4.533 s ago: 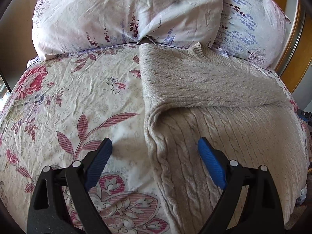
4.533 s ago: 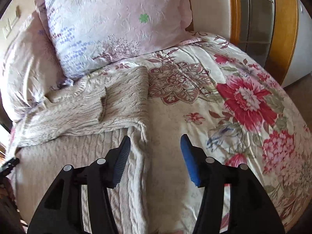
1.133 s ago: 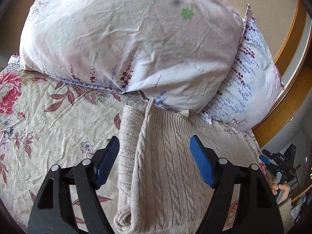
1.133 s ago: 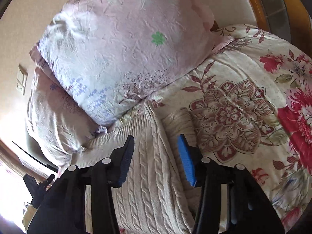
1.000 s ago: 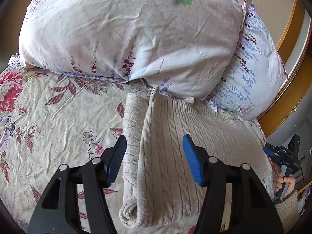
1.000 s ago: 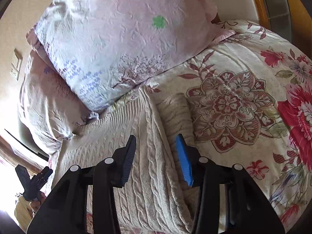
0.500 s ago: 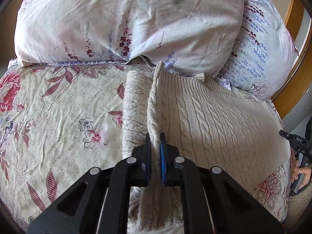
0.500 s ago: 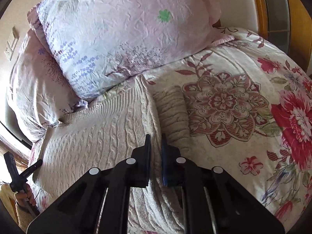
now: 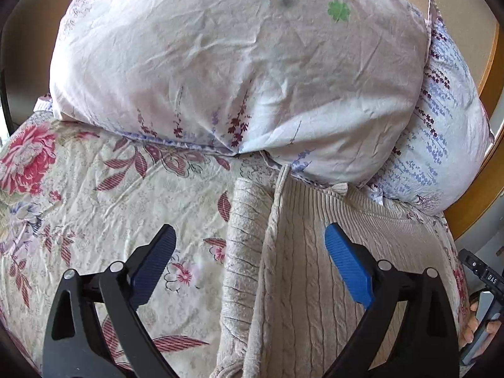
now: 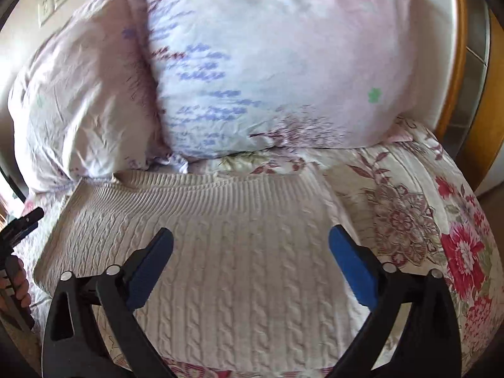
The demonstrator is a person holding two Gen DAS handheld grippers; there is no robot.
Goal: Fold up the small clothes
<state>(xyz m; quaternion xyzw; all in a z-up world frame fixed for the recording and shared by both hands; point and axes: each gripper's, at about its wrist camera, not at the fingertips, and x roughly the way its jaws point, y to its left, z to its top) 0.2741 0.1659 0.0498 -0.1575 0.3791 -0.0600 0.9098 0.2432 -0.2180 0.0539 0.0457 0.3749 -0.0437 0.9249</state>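
Both grippers, clamped on the sweater's folded edge half a second earlier, have since let go and now stand wide with nothing between their blue pads. Left gripper [image 9: 249, 263] hovers over the left edge of the folded cable-knit sweater [image 9: 315, 283]; to the left of the sweater, open floral bedspread [image 9: 110, 214] runs to the frame edge. A ribbed sleeve roll [image 9: 244, 239] protrudes along the sweater's left side beneath the raised fold edge. Behind the sweater, its ribbed hem [image 10: 204, 189] lies just beside the two pillows [image 10: 267, 63]. Right gripper [image 10: 250, 263] hangs above the sweater's middle [image 10: 252, 267]; right of the sweater, bedspread [image 10: 425, 220] continues to a wooden frame [image 10: 458, 78]. At the sweater's far left, a hand [image 10: 19, 286] holds the other gripper's handle.
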